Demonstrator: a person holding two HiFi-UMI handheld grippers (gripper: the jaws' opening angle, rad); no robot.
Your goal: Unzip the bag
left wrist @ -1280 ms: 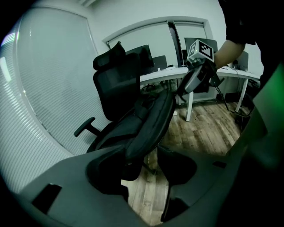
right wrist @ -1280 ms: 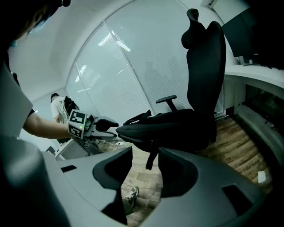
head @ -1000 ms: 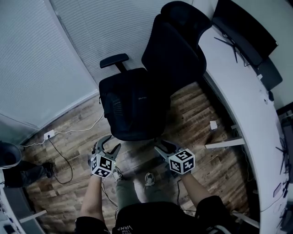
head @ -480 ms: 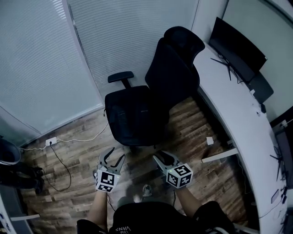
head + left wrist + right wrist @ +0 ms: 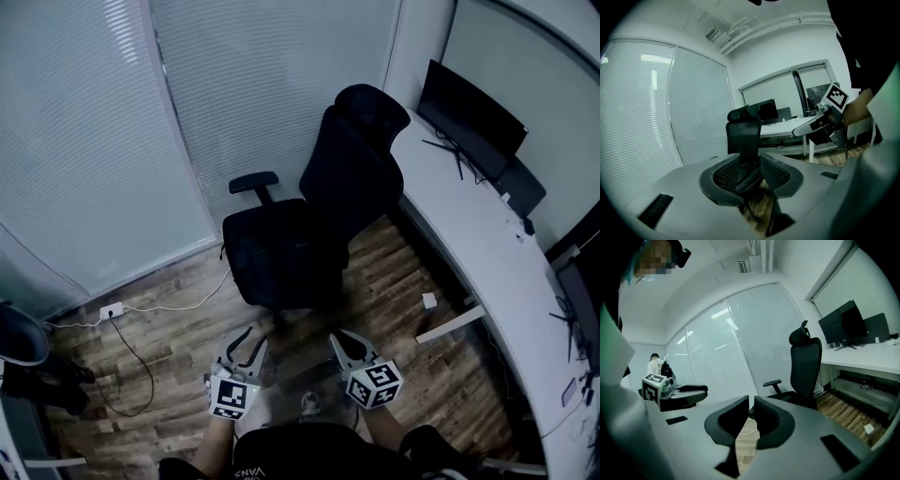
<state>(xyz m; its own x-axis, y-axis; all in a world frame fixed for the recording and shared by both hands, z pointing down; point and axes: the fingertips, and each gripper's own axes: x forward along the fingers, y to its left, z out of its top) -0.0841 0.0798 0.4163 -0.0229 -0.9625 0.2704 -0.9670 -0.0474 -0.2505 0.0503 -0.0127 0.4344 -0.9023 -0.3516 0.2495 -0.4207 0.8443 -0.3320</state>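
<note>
No bag shows clearly in any view. Both grippers hang in the air above the wooden floor (image 5: pixel 169 337), in front of the person's body. My left gripper (image 5: pixel 246 349) has its jaws apart and closing, with nothing between them; in the left gripper view (image 5: pixel 750 165) only the chair shows through the gap. My right gripper (image 5: pixel 343 343) is also closing, down to a thin slit (image 5: pixel 751 404), and holds nothing. Each gripper shows in the other's view: the right gripper (image 5: pixel 812 129) and the left gripper (image 5: pixel 686 393).
A black office chair (image 5: pixel 300 234) stands just ahead of the grippers. A curved white desk (image 5: pixel 487 262) with a monitor (image 5: pixel 469 117) runs along the right. Blinds cover the glass wall behind. A power strip (image 5: pixel 111 309) and cable lie at left, beside a dark object (image 5: pixel 47 386).
The head view has tilted up, so the chair and the grippers sit lower and smaller in the picture. Both grippers' jaws have narrowed, the right far more.
</note>
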